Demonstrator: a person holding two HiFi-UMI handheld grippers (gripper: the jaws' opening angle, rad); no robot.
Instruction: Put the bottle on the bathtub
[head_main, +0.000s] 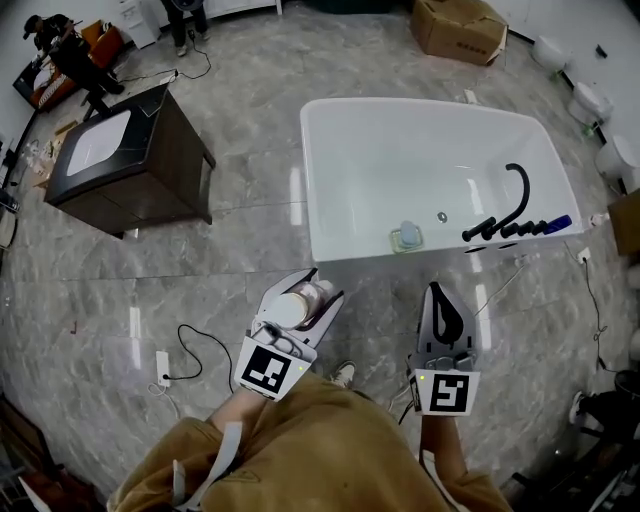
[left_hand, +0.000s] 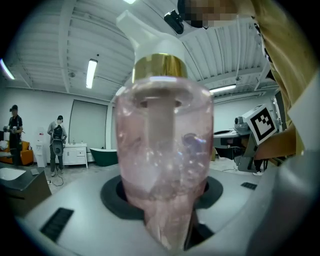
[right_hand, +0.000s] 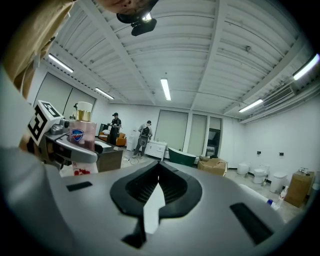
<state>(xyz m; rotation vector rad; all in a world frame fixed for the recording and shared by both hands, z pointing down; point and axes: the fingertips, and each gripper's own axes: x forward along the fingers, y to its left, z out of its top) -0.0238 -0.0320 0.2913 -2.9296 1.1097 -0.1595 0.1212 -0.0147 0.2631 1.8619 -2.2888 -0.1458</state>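
Bottle clamped in left tongs, right tongs closed, empty, bathtub ahead

The bottle is see-through pink with a gold ring, the bathtub white, the floor streaky grey.

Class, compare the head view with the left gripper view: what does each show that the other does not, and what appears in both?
Only the head view: the white bathtub and the black tap on its rim. Only the left gripper view: a gold pump collar and ceiling lights. Both: the pink bottle clamped in the left gripper.
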